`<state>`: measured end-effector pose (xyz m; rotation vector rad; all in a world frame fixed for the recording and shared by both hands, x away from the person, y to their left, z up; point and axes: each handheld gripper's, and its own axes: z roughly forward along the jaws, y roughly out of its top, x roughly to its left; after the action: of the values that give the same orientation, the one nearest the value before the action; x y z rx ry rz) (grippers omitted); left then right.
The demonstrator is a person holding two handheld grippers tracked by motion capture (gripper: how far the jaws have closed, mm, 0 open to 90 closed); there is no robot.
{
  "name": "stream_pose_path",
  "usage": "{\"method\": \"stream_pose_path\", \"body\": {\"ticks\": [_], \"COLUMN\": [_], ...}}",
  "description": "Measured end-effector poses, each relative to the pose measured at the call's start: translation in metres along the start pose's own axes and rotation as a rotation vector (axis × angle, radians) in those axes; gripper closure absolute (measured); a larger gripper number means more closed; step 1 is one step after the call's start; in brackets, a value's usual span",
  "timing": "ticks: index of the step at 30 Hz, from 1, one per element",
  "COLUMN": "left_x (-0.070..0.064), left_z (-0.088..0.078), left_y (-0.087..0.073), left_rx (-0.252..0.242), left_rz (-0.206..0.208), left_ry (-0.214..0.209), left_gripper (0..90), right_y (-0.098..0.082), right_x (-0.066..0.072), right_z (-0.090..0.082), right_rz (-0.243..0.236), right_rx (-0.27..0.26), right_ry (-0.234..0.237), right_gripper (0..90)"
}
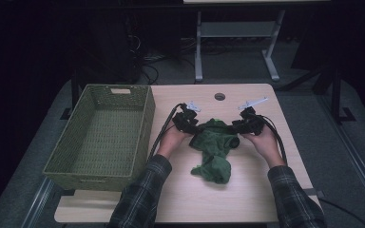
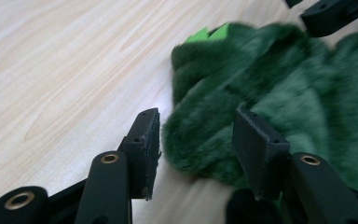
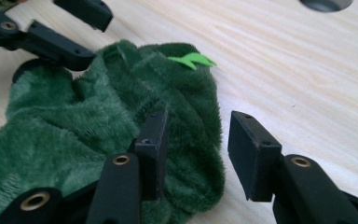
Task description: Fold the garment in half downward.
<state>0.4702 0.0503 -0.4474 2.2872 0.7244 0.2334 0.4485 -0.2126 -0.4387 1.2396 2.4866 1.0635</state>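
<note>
A dark green plush garment (image 1: 213, 153) lies crumpled on the wooden table (image 1: 247, 190), with a bright green tag (image 3: 192, 60) at its far edge. My left gripper (image 1: 193, 127) reaches in at the garment's left top corner and my right gripper (image 1: 234, 128) at the right top corner. In the left gripper view the jaws (image 2: 198, 140) straddle a thick fold of the plush (image 2: 261, 88) without squeezing it. In the right gripper view one pad (image 3: 154, 140) rests over the plush (image 3: 74, 130) and the other stands over bare wood, so the right gripper (image 3: 198, 144) is open around the edge.
A green woven basket (image 1: 145, 118) with nothing in it stands on the table's left side, close to the left forearm. A round cable hole (image 1: 219, 97) sits at the table's far edge. Bare wood lies in front of the garment. Dark floor and a desk frame lie beyond.
</note>
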Motion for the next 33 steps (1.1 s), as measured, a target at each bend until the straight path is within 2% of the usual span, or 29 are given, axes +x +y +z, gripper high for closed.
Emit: {"method": "stream_pose_path", "body": {"ticks": [4,9,11,15,16,20,23,26,28,30,32,33], "left_x": [0.006,0.006,0.006,0.007,0.007,0.006,0.005,0.006,0.007,0.007,0.006,0.005], "left_z": [0.009,0.015,0.018,0.02,0.021,0.022,0.019,0.013,0.006,-0.001,-0.008,-0.011], "left_y": [-0.001,0.001,0.002,0.003,0.003,0.003,0.004,0.008,0.012,0.017,0.024,0.027], "left_rx": [0.012,0.018,0.031,0.051,0.052,0.066,0.064,0.037,0.018,-0.002,-0.024,-0.032], "left_rz": [-0.005,-0.001,0.004,0.029,0.029,0.024,0.015,-0.005,0.002,-0.002,0.0,0.003], "left_ry": [-0.004,-0.008,-0.008,-0.012,-0.013,-0.021,-0.024,-0.032,-0.029,-0.029,-0.027,-0.025], "left_gripper": [52.2,55.3,56.7,70.5,70.5,84.6,86.6,87.0,87.0,87.0,87.0,87.1], "right_y": [-0.002,-0.004,-0.004,-0.005,-0.005,-0.006,-0.005,-0.001,0.0,0.003,0.008,0.011], "right_x": [-0.002,-0.003,-0.003,-0.003,-0.003,-0.005,-0.005,-0.005,-0.005,-0.007,-0.009,-0.008], "right_z": [0.006,0.011,0.013,0.018,0.018,0.02,0.019,0.012,0.009,0.002,-0.004,-0.008], "right_rz": [0.009,0.007,-0.001,0.009,0.009,0.017,0.031,0.049,0.052,0.056,0.075,0.067], "right_rx": [0.024,0.044,0.055,0.079,0.079,0.089,0.087,0.057,0.048,0.015,0.009,0.002], "right_ry": [0.0,0.002,-0.005,-0.003,-0.003,-0.007,-0.008,-0.013,-0.019,-0.022,-0.019,-0.023], "right_gripper": [60.0,61.4,64.7,73.1,73.1,85.9,87.9,88.5,88.6,88.6,88.6,88.6]}}
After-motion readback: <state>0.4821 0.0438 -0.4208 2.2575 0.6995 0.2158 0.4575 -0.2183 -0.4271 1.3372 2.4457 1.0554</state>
